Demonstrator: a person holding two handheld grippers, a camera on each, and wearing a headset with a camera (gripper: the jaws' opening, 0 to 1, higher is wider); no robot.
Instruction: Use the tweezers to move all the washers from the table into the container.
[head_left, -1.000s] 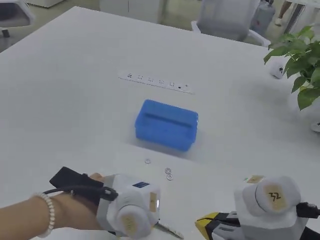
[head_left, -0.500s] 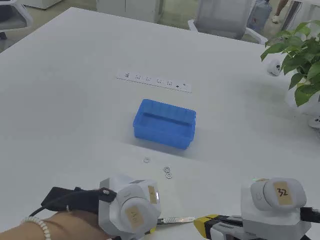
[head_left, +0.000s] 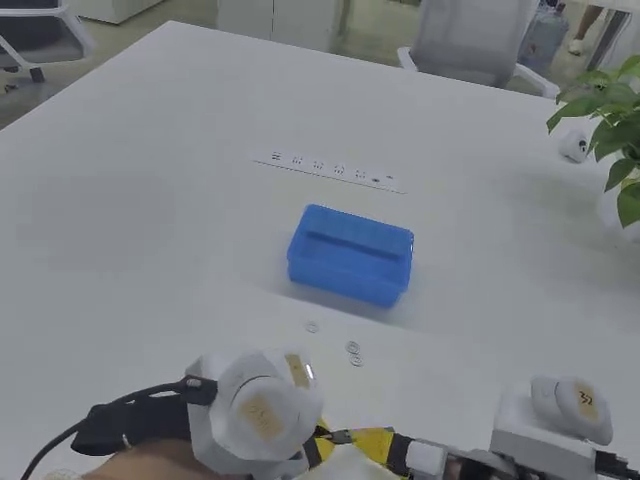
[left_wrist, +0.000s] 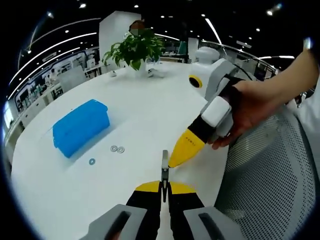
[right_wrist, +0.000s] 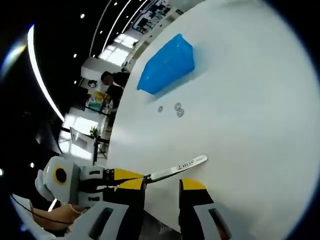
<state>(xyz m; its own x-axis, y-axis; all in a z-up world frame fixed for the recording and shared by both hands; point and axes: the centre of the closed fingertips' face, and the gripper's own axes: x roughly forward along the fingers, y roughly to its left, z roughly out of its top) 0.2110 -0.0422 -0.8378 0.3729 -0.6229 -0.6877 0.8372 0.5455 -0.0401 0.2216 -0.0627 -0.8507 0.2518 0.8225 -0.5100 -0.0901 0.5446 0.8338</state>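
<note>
My left tongs pinch the tweezers while my right tongs gape empty beside them, so I judge I'm only readying the grip; next I must reach the three washers on the table near the box.

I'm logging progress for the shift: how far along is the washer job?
Nothing looks moved yet: three washers lie on the table beside the blue container, and none are visible inside it. In hand: the left gripper is shut on the tweezers, with the right gripper open beside them. To do: pick up each washer and drop it in the container.
</note>
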